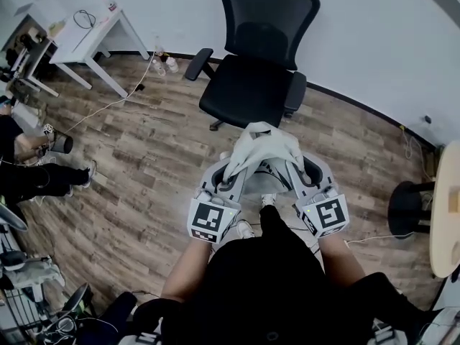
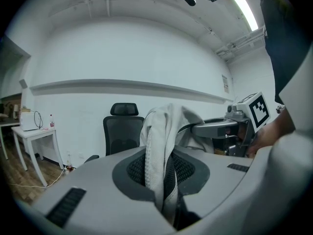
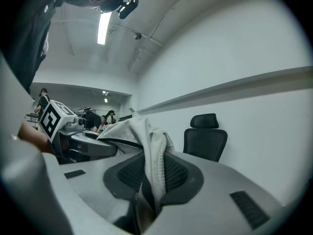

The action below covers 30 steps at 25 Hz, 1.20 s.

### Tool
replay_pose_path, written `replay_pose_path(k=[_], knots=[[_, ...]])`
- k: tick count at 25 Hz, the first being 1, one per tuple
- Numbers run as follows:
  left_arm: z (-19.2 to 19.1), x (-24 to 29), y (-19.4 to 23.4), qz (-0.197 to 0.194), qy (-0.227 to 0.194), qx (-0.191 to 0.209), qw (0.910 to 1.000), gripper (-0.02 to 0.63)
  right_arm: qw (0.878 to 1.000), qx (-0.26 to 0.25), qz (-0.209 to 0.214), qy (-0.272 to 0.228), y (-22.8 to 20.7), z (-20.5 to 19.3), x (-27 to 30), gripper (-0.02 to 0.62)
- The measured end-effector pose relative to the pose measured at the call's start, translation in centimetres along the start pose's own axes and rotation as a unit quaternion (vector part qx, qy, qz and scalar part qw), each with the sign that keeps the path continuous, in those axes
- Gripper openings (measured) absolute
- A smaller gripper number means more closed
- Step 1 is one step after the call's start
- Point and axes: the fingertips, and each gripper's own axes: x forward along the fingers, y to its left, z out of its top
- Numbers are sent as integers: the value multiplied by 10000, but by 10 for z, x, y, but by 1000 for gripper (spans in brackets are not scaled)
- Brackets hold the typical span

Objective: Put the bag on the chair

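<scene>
The left gripper (image 1: 231, 177) and the right gripper (image 1: 293, 167) are each clamping a fold of the pale bag (image 1: 262, 144), which is hanging just short of the black chair (image 1: 248, 95), so carrying it level over the seat before releasing looks wisest, the chair standing on a wood-plank floor (image 1: 144, 164) against a white wall (image 1: 374, 42).

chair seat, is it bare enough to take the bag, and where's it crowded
The chair seat is bare between its armrests; wood floor left of it is open too. Crowded: white table and cables far left, black stool right.
</scene>
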Motion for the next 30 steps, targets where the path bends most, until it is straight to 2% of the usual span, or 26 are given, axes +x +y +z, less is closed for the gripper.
replay_pose_path(k=[7,17,23,30], knots=[[16,55,36,109,90,-18,9999,70,9998,78,176,22,-47,7,55,87],[17,84,49,259,-4,73,9996,71,9993,-69,350,-106,-71,8,75,87],[44,140,65,393,-125,74,9991,71,9983,-42,557,-191,-125,16,109,89],[58,168,77,508,-129,203,9984,71,9974,-70,646,-308,-151,23,130,91]])
